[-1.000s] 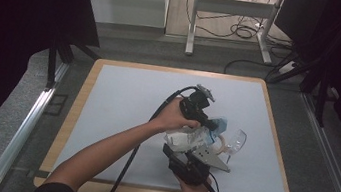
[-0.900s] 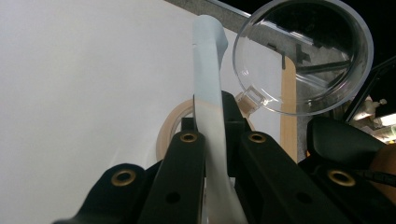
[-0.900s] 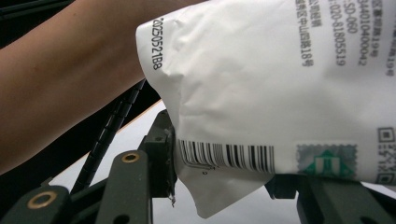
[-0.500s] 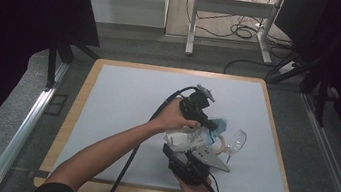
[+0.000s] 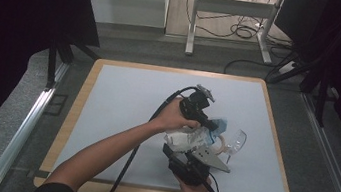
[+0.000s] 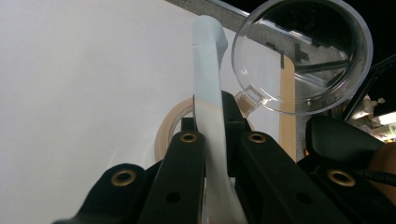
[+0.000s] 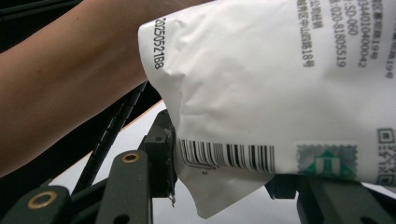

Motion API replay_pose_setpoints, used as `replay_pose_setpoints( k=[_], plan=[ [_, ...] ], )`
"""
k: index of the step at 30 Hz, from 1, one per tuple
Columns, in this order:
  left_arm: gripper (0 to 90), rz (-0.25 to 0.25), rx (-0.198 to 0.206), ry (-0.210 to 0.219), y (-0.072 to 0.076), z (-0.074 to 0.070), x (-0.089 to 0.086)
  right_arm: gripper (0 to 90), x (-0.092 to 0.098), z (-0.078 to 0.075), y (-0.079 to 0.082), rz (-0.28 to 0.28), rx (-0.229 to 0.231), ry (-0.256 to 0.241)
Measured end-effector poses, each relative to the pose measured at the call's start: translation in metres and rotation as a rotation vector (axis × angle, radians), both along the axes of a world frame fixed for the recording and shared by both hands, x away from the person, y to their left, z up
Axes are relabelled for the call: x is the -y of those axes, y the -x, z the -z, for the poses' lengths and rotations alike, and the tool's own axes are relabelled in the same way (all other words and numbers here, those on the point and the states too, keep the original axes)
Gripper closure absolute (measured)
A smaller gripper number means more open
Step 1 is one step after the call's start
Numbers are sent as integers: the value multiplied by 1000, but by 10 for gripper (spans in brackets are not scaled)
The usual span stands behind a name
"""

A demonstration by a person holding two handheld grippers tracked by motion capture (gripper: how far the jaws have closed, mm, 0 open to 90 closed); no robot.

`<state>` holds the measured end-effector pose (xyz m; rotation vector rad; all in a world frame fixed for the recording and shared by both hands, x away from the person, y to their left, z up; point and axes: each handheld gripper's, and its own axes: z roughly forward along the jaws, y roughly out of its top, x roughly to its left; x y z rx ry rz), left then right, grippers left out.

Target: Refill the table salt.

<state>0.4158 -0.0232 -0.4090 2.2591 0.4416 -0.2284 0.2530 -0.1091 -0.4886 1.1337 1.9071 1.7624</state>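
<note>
Centrally, pouch (image 5: 187,140): a white printed packet held above the mat (image 5: 122,104), between both grippers.
Right gripper (image 7: 219,179): jaws closed on the pouch's lower barcode edge, probably to anchor it.
Left gripper (image 6: 212,140): jaws closed on a pale blue strip (image 6: 208,88) beyond the pouch, seemingly to pull it taut.
Cup (image 6: 303,56): clear, on its side just past the pouch.
Tape roll (image 6: 170,128): beside the cup, crowding the pouch.
</note>
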Motion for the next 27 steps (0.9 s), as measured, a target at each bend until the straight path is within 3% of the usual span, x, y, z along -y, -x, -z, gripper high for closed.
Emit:
replay_pose_setpoints(
  k=[27],
  plan=[
    [900,7,-7,-5,-2,2,1,541,1,0,0,2,4,-1]
  ],
)
